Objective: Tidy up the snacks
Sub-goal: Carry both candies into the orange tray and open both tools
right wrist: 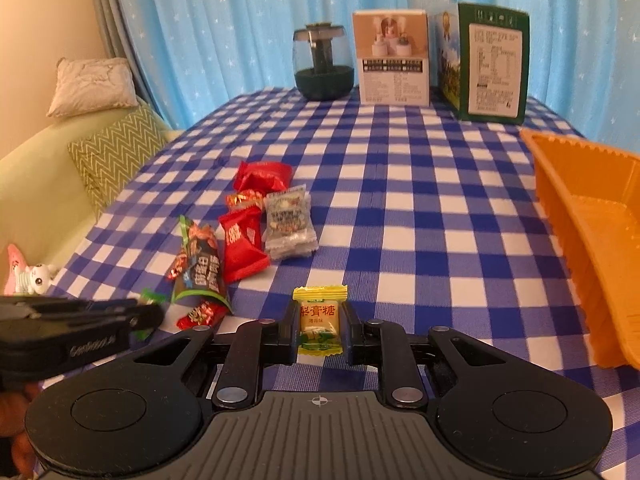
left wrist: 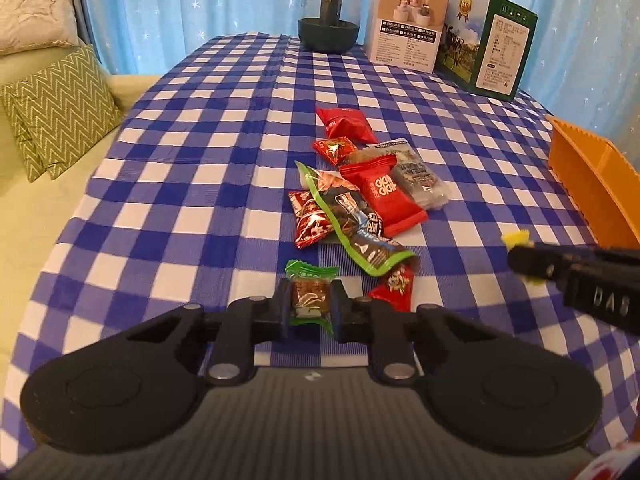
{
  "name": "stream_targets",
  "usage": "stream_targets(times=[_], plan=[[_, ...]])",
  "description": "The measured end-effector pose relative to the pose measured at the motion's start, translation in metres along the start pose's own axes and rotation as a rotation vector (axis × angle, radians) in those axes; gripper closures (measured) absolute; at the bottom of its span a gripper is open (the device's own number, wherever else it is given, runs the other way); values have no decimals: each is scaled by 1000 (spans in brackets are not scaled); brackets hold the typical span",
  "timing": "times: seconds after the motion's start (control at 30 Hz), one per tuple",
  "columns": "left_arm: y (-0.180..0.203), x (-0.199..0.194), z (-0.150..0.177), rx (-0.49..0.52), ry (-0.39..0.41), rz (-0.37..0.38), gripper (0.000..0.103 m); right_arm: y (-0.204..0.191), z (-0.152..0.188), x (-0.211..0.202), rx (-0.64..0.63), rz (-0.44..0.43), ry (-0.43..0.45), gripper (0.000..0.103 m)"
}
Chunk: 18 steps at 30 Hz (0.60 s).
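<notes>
- My left tongs [left wrist: 311, 307]: clamped on a small green-wrapped candy with a brown centre [left wrist: 310, 296], pads pressing both its sides, at the near end of the snack pile.
- My right tongs [right wrist: 320, 330]: clamped on a small yellow-wrapped candy with red characters [right wrist: 320, 318], above bare cloth, between the pile and the tray.
- Table under a blue-and-white checked cloth [left wrist: 180, 184]: carries everything below.
- Loose pile of snacks, mid-table, touching or overlapping one another:
  - puffy red foil packet [left wrist: 345, 122], farthest away;
  - small red packet with gold print [left wrist: 334, 148], just beside it;
  - flat red sachet with white lettering [left wrist: 382, 196];
  - clear sachet with grey-black print [left wrist: 420, 178], against the red sachet's right side;
  - long dark packet with a green edge [left wrist: 352, 220], lying diagonally;
  - red-and-white crinkled foil packet [left wrist: 310, 220], partly under the long one;
  - red packet with a face print [left wrist: 394, 284], just beside my left tongs.
- Orange plastic tray with a notched rim [right wrist: 580, 216]: right edge of the table, well apart from the pile.
- Far edge of the table, upright in a row: dark round glass jar with a lid [left wrist: 329, 12], white carton with a product photo [left wrist: 408, 24], green carton with a printed label [left wrist: 494, 52].
- Behind: blue curtain with white stars [right wrist: 240, 20].
</notes>
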State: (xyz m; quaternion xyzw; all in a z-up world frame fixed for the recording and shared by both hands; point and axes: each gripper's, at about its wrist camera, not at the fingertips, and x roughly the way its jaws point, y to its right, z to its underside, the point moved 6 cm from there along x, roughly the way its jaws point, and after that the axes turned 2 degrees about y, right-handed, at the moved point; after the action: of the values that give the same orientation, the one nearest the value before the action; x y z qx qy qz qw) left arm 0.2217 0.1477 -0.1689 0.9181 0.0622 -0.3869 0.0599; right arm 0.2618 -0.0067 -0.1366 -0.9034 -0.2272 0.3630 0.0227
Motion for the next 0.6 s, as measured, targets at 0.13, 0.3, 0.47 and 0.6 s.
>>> stream_targets(times=[0.13,0.3,0.47,0.6], plan=[[7,-24,-3,6,21,13,86,3,-8,-17,-3,9,36,83],[34,-50,-18,32,55,71,86,19,-19,-46,12,45,90,83],[85,-67,-37,90,87,161,86,56,-30,-77,52,109,140,83],[137,-71,-52,142,109,238,86,103,-38,-102,101,175,171,83]])
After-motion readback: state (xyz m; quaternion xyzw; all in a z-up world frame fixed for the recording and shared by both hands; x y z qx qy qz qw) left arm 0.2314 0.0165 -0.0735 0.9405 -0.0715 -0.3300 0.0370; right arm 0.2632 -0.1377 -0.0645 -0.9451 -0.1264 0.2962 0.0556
